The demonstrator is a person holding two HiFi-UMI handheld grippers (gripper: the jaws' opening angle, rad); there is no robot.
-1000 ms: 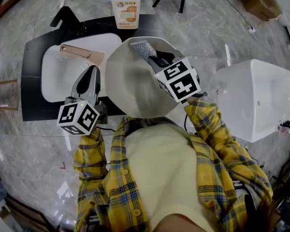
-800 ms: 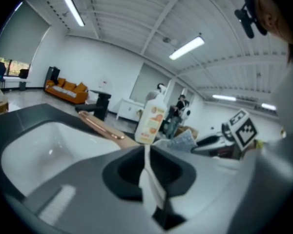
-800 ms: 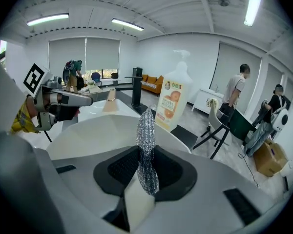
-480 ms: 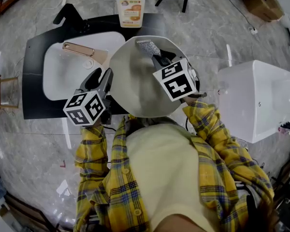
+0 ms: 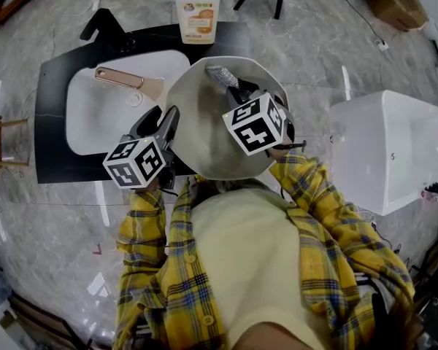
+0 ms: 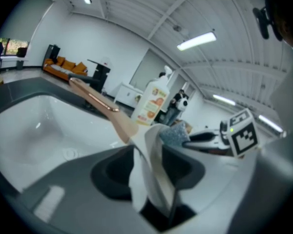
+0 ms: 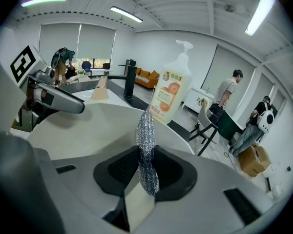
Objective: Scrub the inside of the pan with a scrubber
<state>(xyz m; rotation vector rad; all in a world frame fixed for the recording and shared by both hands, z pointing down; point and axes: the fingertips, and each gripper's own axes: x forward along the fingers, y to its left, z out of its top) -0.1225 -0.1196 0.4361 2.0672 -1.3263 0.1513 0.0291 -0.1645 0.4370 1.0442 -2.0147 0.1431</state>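
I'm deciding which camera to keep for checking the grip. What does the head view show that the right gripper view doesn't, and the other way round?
Head view only: the person's plaid sleeves and the white tub to the right.
Right gripper view only: a close look at the right gripper shut on the scrubber, plus people standing in the background.
Both: the pan, the scrubber and the soap bottle.

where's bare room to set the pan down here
The white basin beside the copper handle is bare; so is the marble between pan and white tub. Crowded: the pan, scrubber inside, left gripper with opening jaws round its rim.
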